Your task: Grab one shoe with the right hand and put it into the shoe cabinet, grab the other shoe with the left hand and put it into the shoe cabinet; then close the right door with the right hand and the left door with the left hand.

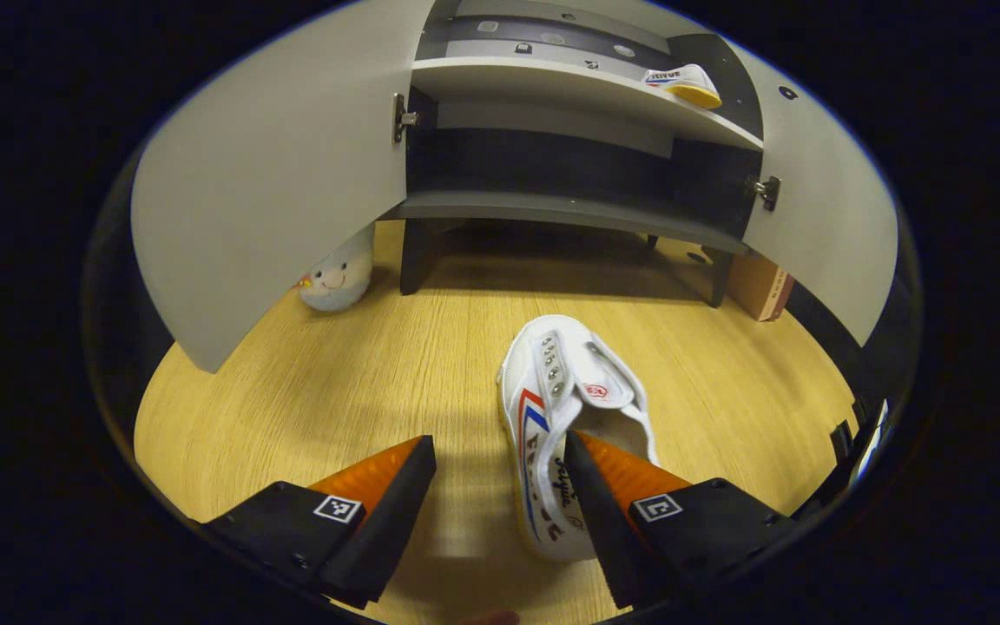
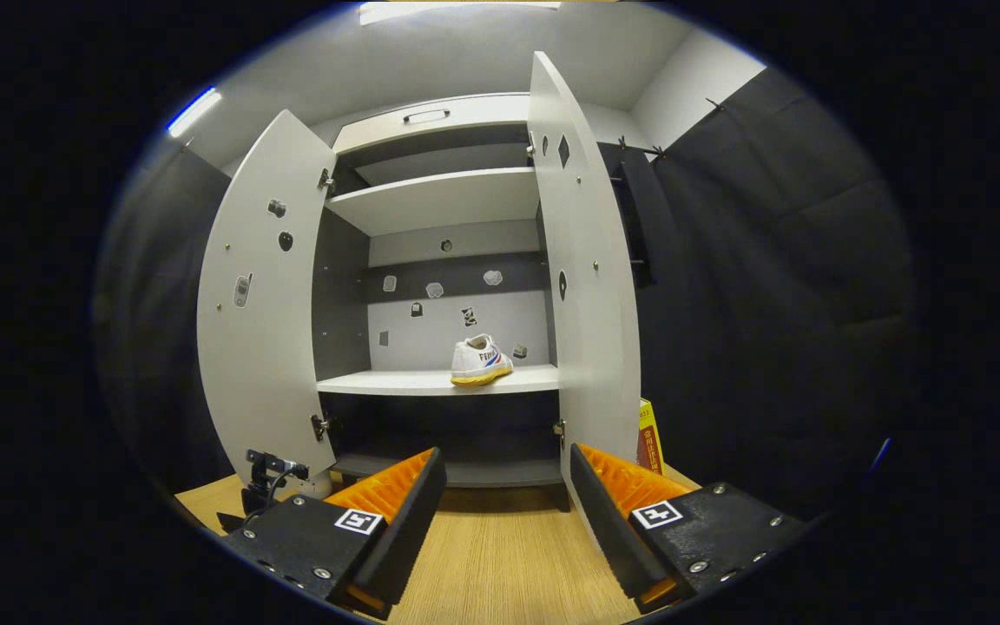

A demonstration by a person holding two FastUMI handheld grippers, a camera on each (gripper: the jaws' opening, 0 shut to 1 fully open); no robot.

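A white shoe [image 1: 565,425] with red and blue stripes lies on the wooden floor [image 1: 361,382], toe toward the shoe cabinet [image 1: 552,208]. My left gripper [image 1: 500,486] is open just above the floor; one finger overlaps the shoe's heel opening, the other stands over bare floor. The other white shoe [image 1: 682,82] sits on the cabinet's middle shelf [image 2: 430,382], seen as a white shoe [image 2: 480,360] with a yellow sole in the right gripper view. My right gripper [image 2: 504,499] is open and empty, facing the cabinet. Both doors, the left door [image 2: 261,312] and the right door [image 2: 587,286], stand open.
A round white plush toy [image 1: 339,278] rests on the floor behind the left door [image 1: 266,182]. A brown box [image 1: 760,286] stands by the cabinet's right leg. Small stickers dot the cabinet's back wall. Black cloth [image 2: 778,286] hangs to the right of the cabinet.
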